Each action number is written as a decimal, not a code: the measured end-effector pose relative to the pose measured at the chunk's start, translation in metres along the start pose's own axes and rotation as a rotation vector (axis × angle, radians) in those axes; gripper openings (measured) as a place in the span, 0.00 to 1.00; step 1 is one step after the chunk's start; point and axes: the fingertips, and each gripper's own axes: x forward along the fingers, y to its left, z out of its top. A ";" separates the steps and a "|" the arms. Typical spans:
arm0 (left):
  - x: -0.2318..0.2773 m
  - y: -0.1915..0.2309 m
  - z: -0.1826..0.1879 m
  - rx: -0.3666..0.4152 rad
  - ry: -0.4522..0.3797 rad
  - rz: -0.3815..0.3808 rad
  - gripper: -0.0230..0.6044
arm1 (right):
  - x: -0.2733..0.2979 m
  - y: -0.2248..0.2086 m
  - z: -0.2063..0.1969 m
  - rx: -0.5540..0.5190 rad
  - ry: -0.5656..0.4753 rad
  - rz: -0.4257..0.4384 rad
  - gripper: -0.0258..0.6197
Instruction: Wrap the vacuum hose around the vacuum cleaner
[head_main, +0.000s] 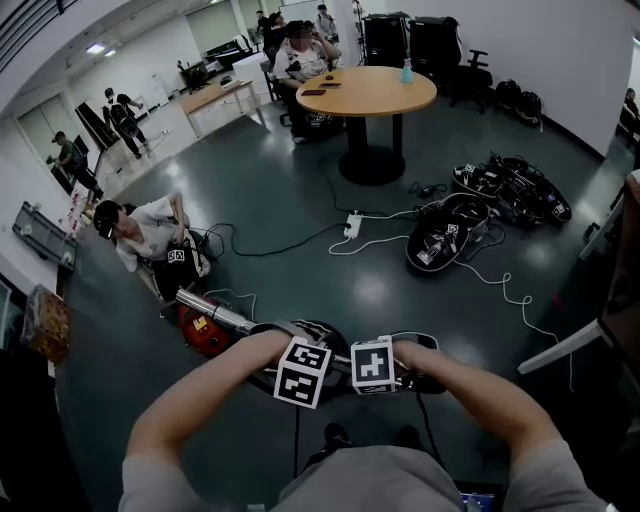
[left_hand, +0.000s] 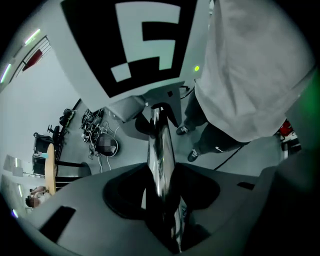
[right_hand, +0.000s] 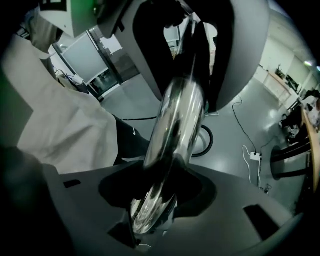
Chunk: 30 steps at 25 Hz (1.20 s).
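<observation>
In the head view a chrome vacuum tube (head_main: 215, 312) runs from the red vacuum cleaner (head_main: 205, 333) on the floor toward my two grippers, which are side by side and point steeply down. My left gripper (head_main: 302, 373) is shut on the chrome tube (left_hand: 160, 150), which fills the gap between its jaws (left_hand: 161, 200). Just to its right, my right gripper (head_main: 372, 365) also clamps the tube (right_hand: 177, 120) between its jaws (right_hand: 155, 200). The black hose (head_main: 322, 330) curls on the floor under the grippers, and a loop of the hose (right_hand: 206, 142) shows in the right gripper view.
A person (head_main: 140, 235) crouches on the floor just beyond the vacuum cleaner. Ahead lie a power strip (head_main: 353, 224) with trailing cables and black gear (head_main: 445, 235). A round table (head_main: 367, 92) stands farther back. My shoes (head_main: 335, 435) are right below the grippers.
</observation>
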 end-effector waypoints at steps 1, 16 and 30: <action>0.004 -0.003 -0.006 -0.005 -0.011 0.000 0.32 | 0.004 -0.001 0.005 0.012 0.000 0.006 0.33; 0.035 -0.042 -0.071 -0.299 -0.193 -0.038 0.31 | 0.044 -0.031 0.065 0.069 -0.059 0.001 0.32; 0.054 -0.054 -0.121 -0.679 -0.299 -0.055 0.31 | 0.036 -0.081 0.101 -0.018 -0.179 -0.302 0.33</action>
